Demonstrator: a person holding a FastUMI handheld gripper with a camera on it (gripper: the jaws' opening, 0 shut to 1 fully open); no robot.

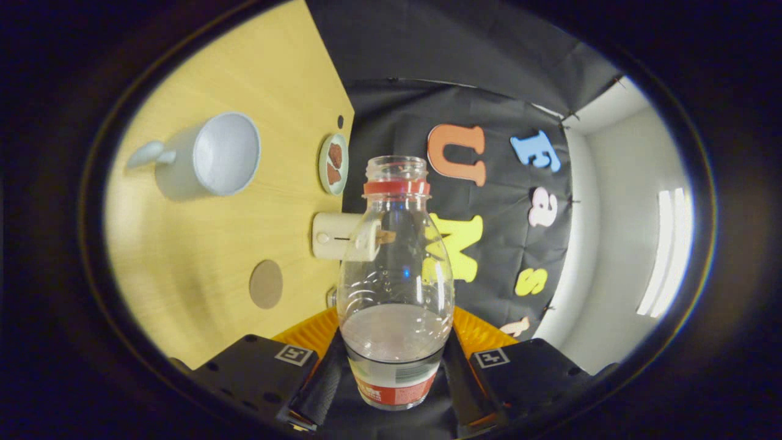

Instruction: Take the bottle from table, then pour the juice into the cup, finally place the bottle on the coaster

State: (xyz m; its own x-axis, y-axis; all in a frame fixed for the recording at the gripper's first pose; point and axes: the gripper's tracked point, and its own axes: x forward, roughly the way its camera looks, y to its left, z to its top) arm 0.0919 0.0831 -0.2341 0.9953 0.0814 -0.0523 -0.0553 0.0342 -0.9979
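Both fingers of the tool [394, 366] clamp the bottle [396, 287], rolled sideways beside the cup [211, 156].

- The hand-held gripper [394, 366] is seen from its own camera as two bulky, angular blocks, one on each side.
- A small square fiducial marker, light with a dark pattern inside, is carried on the top face of each block [293, 354].
- Small round holes, seemingly screw recesses, are dotted along the outer edges of both blocks.
- Orange ribbed parts [308, 333] are seen just behind the blocks, with fine parallel ridges across them.
- The two fingers [317, 385] are shaped as flat, slanted bars that narrow inward from the blocks; both are pressed on a bottle [395, 275].
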